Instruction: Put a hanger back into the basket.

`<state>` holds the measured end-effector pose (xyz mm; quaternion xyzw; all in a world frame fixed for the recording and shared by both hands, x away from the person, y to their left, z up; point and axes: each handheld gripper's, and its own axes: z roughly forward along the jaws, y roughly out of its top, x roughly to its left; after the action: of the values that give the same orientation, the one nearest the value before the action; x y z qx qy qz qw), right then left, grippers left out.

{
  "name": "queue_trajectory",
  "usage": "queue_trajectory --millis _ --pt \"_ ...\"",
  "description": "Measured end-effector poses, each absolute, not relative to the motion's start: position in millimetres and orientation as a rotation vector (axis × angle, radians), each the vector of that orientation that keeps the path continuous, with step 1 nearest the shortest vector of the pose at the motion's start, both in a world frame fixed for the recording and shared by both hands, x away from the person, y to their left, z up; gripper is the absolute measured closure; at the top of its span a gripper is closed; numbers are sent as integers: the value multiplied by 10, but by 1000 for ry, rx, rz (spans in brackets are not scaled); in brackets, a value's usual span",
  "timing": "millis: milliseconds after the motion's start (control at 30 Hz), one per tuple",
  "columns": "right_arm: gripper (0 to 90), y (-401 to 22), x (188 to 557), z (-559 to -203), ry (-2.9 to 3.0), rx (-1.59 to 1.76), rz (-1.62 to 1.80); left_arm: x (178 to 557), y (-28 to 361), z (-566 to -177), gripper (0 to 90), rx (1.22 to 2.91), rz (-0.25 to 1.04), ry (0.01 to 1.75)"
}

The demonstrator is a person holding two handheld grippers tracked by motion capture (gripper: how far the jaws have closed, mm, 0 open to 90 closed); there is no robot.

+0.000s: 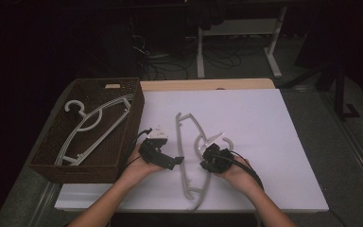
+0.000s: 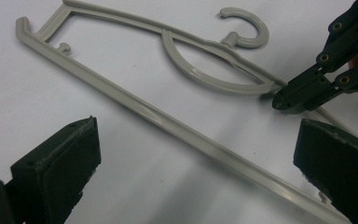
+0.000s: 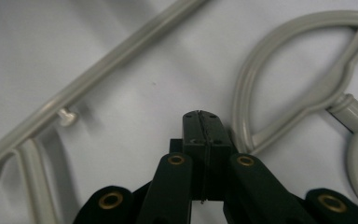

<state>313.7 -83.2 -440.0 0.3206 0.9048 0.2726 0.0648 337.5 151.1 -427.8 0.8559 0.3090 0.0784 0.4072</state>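
The grey plastic coat hanger (image 1: 189,156) lies flat on the white worktop (image 1: 264,142) between both tools; light, stiff, slick; best pinched at its long straight bar; left tool (image 2: 191,154) gapes released over that bar; right tool (image 3: 201,128) clenched empty beside the inner loop; brown wicker basket (image 1: 52,168) with another hanger (image 1: 92,130) sits left, nothing obstructing.

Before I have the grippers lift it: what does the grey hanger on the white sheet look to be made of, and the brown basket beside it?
Hanger: looks like moulded plastic, pale grey, smooth with a slight sheen; its bars are ribbed, with small moulded pegs. Probably light and fairly stiff.
Basket: appears woven, wicker or rattan-like, dark brown and matte; fine weave texture shows on its walls. Natural or synthetic fibre can't be told.
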Motion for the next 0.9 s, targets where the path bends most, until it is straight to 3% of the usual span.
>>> queue_trajectory --millis 367,900 --pt "894 -999 3233 -4414 2678 987 711 3378 1528 -4275 7 2153 199 786" --pt "894 -1765 3664 -4405 2506 1179 531 3377 1516 -4287 7 2160 199 788"
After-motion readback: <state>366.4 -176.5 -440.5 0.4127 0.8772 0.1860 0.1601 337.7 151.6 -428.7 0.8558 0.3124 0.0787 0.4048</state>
